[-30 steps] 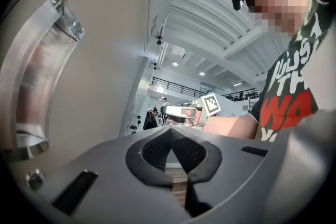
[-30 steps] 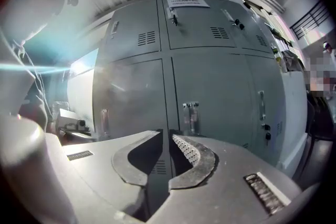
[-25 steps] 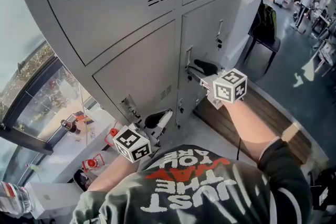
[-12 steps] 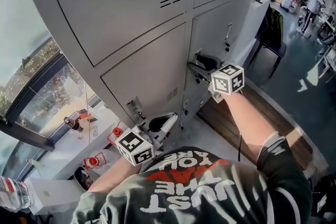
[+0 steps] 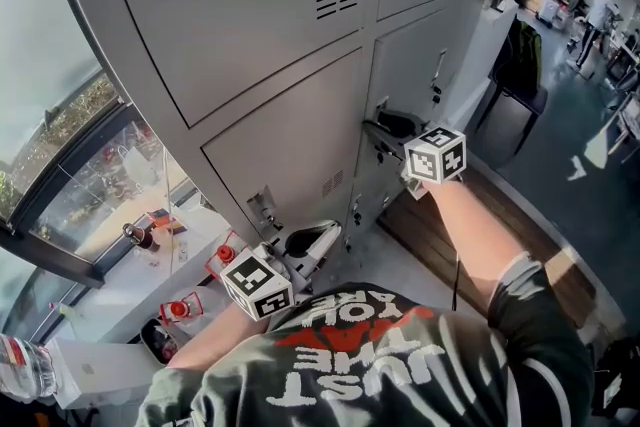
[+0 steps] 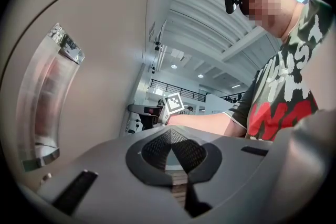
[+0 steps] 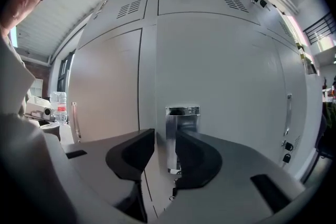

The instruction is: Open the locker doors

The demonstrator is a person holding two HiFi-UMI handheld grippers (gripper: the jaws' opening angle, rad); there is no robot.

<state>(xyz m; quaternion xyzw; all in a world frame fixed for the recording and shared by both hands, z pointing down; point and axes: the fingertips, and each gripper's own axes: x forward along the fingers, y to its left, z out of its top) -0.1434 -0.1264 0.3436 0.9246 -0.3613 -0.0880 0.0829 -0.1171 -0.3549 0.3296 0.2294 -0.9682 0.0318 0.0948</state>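
Shiny handle (image 7: 181, 118) of low locker door (image 5: 415, 65) sits between jaws of right tongs (image 7: 165, 149). Jaws just been closing, not yet pinching: thin gap shows by one jaw. Right arm stretched out to door. Left tongs (image 6: 170, 147) clenched, empty, held low beside next door's handle (image 6: 47, 97). Lockers all closed.
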